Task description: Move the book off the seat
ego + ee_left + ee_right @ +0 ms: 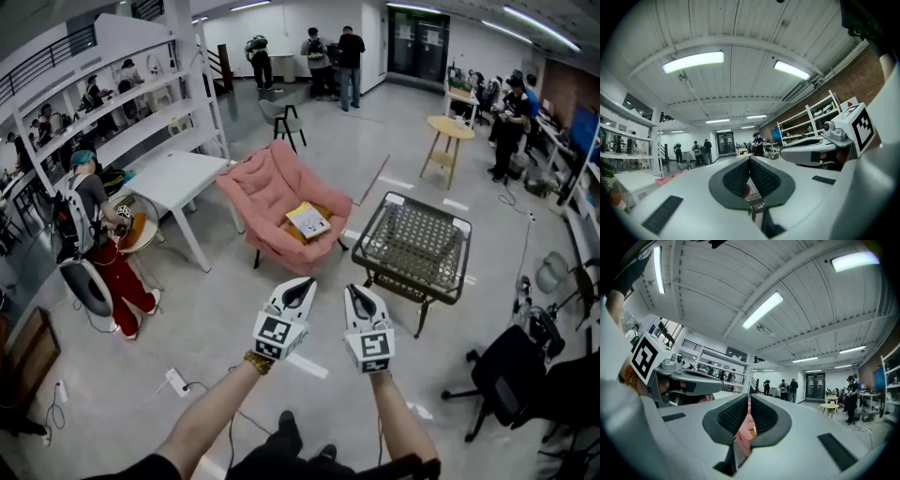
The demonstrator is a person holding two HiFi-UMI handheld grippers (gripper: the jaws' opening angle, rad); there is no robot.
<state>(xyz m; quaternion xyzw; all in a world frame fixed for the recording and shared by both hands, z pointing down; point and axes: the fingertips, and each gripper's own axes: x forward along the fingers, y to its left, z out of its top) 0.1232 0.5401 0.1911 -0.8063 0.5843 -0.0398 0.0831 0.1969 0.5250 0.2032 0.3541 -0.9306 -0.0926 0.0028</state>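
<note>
A book (307,220) with a yellow and white cover lies flat on the seat of a pink cushioned chair (272,192) in the middle of the head view. Both grippers hover over the floor in front of the chair, well short of it and pointing toward it. My left gripper (301,282) is shut with nothing in it, and my right gripper (357,289) beside it is also shut and empty. In the right gripper view the shut jaws (750,401) frame a sliver of the pink chair (745,437). The left gripper view shows its jaws (750,161) closed together.
A dark wire-top table (412,244) stands right of the chair, a white table (183,178) to its left. A person in red trousers (103,253) stands at far left. A black office chair (511,370) is at right, and a power strip (176,382) lies on the floor.
</note>
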